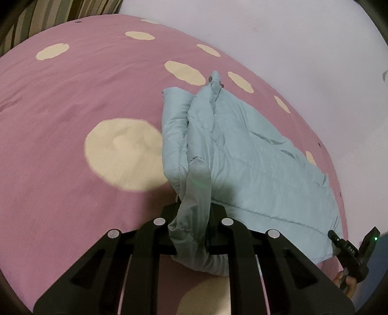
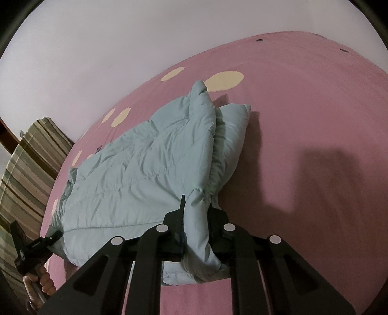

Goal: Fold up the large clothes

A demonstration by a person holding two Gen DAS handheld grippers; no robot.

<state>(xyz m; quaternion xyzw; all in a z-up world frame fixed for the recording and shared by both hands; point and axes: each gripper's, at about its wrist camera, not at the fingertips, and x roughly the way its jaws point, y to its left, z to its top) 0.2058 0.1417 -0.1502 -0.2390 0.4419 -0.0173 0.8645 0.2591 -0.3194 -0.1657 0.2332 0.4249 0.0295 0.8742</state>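
Observation:
A light blue puffer jacket (image 1: 254,155) lies partly folded on a pink bedsheet (image 1: 60,109) with cream dots. My left gripper (image 1: 194,213) is shut on a bunched corner of the jacket's near edge. My right gripper (image 2: 196,218) is shut on the other near corner of the jacket (image 2: 145,169). Each gripper shows in the other's view: the right one at the jacket's right corner (image 1: 339,242), the left one at the jacket's left corner (image 2: 46,242). The jacket's sleeves are folded along one long side.
A pale wall (image 1: 291,36) runs along the far side of the bed. A striped pillow or cushion (image 2: 29,169) sits at the bed's end, also in the left wrist view (image 1: 48,14). Bare sheet (image 2: 315,145) spreads beside the jacket.

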